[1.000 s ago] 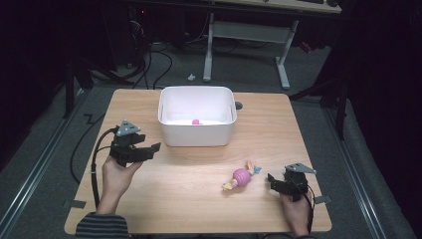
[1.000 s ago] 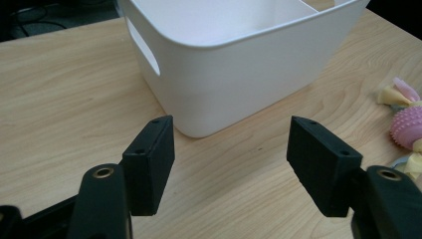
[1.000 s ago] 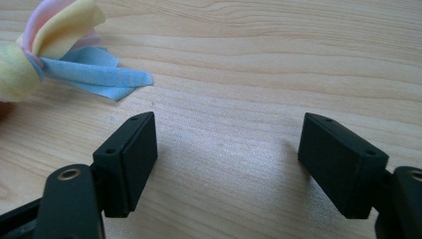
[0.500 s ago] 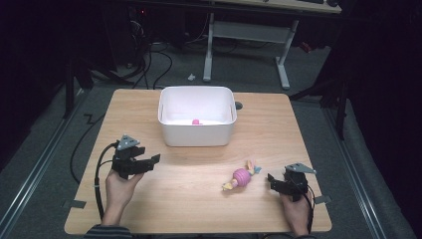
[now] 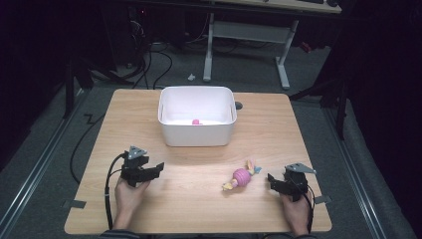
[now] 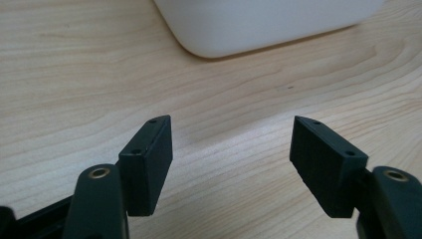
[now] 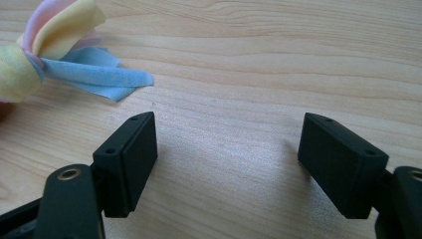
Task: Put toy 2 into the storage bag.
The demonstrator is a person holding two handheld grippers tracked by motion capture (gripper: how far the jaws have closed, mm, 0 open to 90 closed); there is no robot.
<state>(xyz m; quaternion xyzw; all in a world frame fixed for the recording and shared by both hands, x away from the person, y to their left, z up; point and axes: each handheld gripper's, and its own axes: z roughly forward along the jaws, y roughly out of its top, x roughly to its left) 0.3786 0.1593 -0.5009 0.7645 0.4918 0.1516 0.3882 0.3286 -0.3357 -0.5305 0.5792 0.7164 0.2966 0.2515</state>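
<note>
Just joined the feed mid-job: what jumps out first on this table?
A white bin sits at the table's far middle with a small pink thing inside. Nearer, a pink toy with pastel fabric ends lies on the wood, just left of the right claw. Both claws stand open and empty, the left claw low over bare wood at the near left.

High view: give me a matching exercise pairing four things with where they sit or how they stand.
Things:
1. bin
2. toy
3. left tongs
4. pink ball

Places or states:
A. inside the bin
B. open, empty, low over the table's left part
C. far middle of the table
D. on the table beside the right tongs

Pairs: 1-C, 2-D, 3-B, 4-A
</note>
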